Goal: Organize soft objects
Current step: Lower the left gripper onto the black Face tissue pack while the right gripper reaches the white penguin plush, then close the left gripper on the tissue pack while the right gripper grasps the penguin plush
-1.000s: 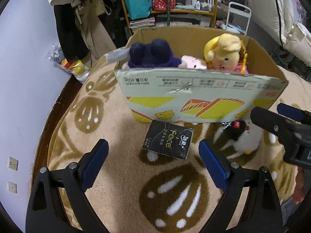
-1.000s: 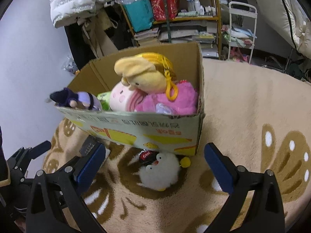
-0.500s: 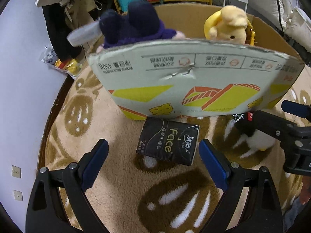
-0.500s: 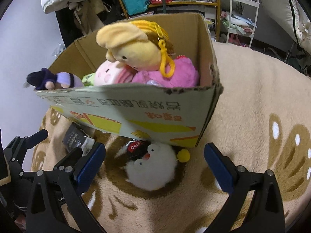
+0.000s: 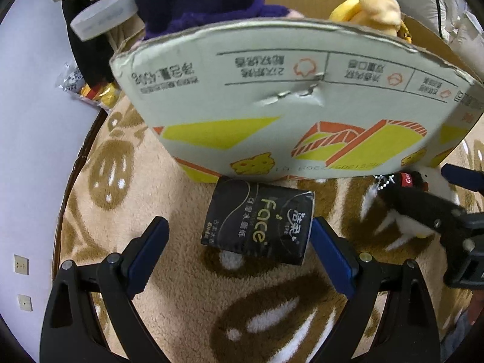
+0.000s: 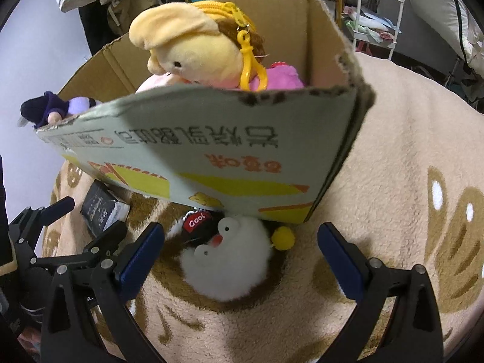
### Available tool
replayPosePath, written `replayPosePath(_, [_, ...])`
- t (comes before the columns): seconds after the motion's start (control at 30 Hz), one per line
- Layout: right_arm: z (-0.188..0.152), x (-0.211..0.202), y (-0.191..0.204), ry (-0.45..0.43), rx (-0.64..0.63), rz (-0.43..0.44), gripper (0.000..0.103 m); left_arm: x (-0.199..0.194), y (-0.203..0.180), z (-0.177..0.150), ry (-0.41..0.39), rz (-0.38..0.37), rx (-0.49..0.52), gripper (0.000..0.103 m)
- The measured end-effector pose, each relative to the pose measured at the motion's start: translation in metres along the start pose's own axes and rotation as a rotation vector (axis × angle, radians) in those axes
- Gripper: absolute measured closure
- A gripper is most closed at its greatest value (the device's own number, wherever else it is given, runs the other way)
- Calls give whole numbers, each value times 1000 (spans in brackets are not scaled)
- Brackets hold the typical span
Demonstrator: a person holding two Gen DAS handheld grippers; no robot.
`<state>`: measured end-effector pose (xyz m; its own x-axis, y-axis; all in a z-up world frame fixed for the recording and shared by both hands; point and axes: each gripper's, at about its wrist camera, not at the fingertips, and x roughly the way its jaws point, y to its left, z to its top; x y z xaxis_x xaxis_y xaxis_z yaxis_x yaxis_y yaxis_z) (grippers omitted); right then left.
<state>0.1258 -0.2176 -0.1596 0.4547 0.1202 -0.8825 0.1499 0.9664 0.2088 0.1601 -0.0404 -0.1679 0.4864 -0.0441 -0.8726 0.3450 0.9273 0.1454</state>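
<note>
We take the cardboard box [image 5: 302,115] as our landmark. Against its near wall lies the black tissue pack [image 5: 258,222], framed by our left hand-held gripper [image 5: 239,246], jaws wide and empty. At the box's near corner sits the white plush bird [image 6: 227,263], between our right hand-held gripper's [image 6: 239,257] wide, empty jaws. Inside the box lies the yellow-haired doll [image 6: 193,54].

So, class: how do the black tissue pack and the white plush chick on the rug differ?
The tissue pack is flat, black and printed with lettering; the plush chick is rounded, white and fluffy. The pack lies ahead of the left gripper, the chick ahead of the right gripper. Both rest on the rug beside the cardboard box.
</note>
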Motion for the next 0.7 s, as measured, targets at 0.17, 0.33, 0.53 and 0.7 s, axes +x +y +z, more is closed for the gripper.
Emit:
replayPosePath(0.17, [-2,6,5,35,-33,-11,17,2,-6,-1,-4,-27,-5,20])
replayPosePath(0.33, [-4,11,7,58,-53,-28,32,4,2,-4,19,-109,-119,35])
replayPosePath(0.53, [-5,15,13,77,-89,-74,49,2,-2,-5,14,-88,-105,35])
replayPosePath(0.7, [-11,15,18,97,-133,-122,66,-6,-8,-7,14,-77,-98,35])
